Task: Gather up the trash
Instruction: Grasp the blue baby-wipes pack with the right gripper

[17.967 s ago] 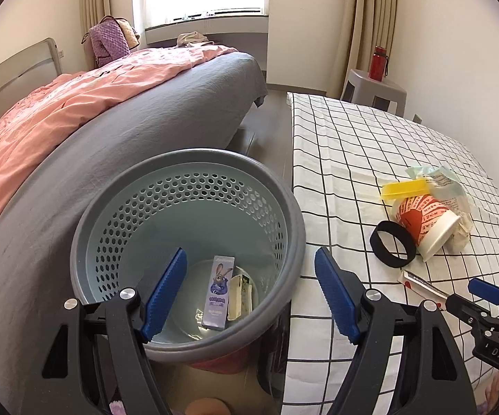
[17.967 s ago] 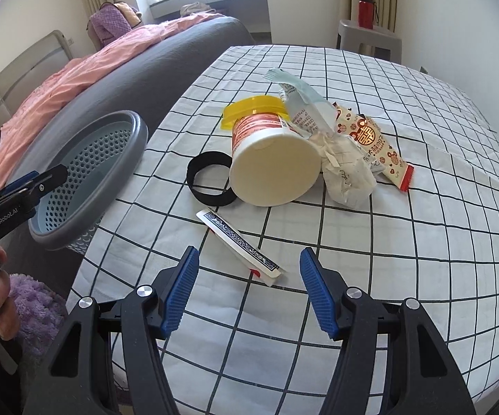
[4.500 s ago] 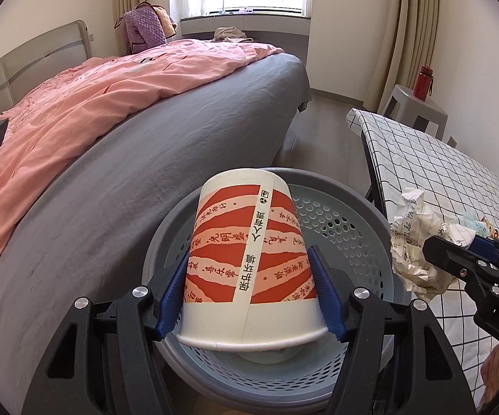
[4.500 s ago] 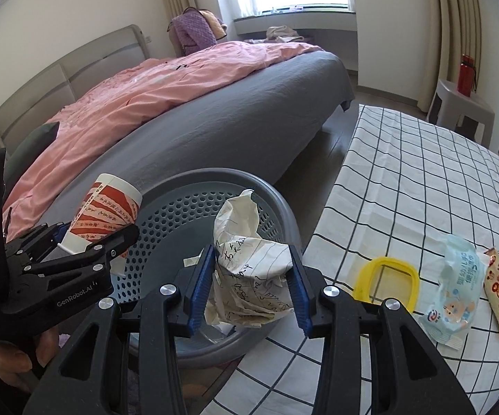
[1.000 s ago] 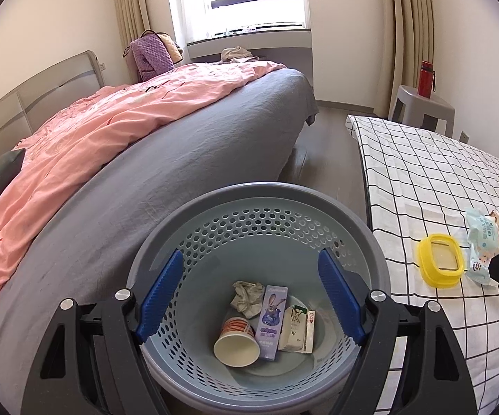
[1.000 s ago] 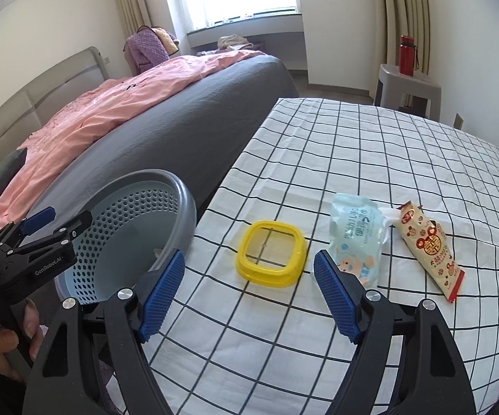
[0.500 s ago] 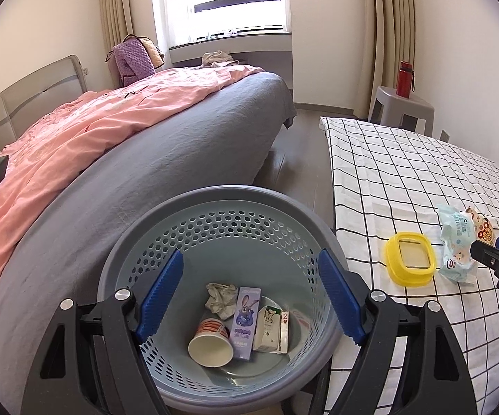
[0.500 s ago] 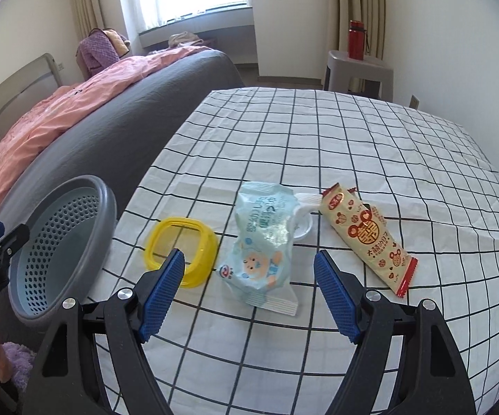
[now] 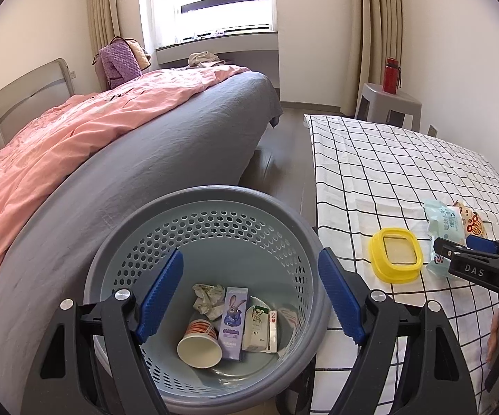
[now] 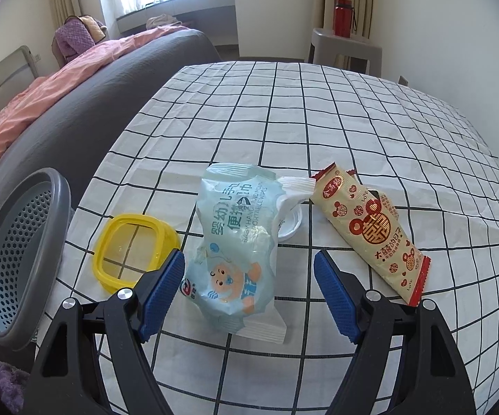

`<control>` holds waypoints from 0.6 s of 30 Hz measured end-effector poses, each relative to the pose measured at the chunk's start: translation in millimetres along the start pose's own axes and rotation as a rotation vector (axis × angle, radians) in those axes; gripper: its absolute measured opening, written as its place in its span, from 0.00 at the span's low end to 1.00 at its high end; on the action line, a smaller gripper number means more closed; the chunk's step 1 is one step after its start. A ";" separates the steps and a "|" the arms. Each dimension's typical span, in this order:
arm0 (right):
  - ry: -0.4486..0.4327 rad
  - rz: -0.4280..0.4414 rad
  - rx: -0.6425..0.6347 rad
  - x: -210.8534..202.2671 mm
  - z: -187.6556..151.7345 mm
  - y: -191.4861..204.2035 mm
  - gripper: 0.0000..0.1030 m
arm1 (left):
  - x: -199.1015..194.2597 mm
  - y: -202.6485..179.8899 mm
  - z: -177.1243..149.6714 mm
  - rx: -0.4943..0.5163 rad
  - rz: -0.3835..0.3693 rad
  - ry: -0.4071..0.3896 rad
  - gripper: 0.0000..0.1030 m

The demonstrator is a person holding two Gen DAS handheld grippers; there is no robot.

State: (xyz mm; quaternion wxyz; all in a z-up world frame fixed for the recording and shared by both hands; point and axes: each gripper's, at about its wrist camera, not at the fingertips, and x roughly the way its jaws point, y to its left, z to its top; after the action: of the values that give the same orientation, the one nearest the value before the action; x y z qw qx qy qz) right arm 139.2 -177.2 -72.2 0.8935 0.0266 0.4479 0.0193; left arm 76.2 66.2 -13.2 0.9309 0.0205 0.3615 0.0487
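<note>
Trash is now lying split between two places: the grey perforated basket (image 9: 294, 228) is holding the paper cup (image 9: 199, 344), the crumpled paper (image 9: 209, 298), a purple rabbit-print box (image 9: 233, 318) and two small cartons, while the wipes packet (image 10: 237, 242), the yellow lid (image 10: 132, 250) and the red-and-cream snack wrapper (image 10: 370, 233) are lying on the checked tablecloth (image 10: 318, 121). Eighteen seconds back the cup, the paper wad, a black band and a thin blue-patterned pack were also sitting on that cloth; four and a half seconds back the cup and the wad were being carried over the basket, pinched in the tongs. The left gripper (image 9: 249, 292) is hovering over the basket with its blue pads spread wide and nothing between them, much as it was a second ago. The right gripper (image 10: 247, 292) is sitting lower and further right than a second ago, when it was framing the yellow lid; its pads are now standing spread on either side of the wipes packet's near end, not pressing it. In the left wrist view the right gripper is showing just beside the lid, at the wipes packet. A white round cap (image 10: 291, 223) is peeking from under the packet's far corner.
</note>
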 end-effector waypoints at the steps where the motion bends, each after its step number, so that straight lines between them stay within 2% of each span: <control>1: 0.001 -0.005 -0.001 1.8 0.5 0.4 0.73 | -0.2 0.3 0.2 0.000 -0.002 0.000 0.75; 5: 0.006 -0.012 -0.009 7.5 2.5 3.5 0.69 | 0.1 1.9 -0.1 0.000 -0.008 0.003 0.75; 11: 0.001 -0.012 -0.022 7.1 4.2 6.9 0.50 | 1.5 3.6 0.4 -0.004 -0.011 0.008 0.75; 18: -0.016 0.027 -0.004 -8.6 0.7 0.1 0.46 | 2.0 0.2 -1.6 0.002 -0.016 0.014 0.75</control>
State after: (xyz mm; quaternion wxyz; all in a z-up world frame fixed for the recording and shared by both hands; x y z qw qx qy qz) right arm 134.7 -177.5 -64.9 0.8968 0.0312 0.4401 0.0321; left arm 76.6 66.6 -15.7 0.9286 0.0183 0.3683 0.0410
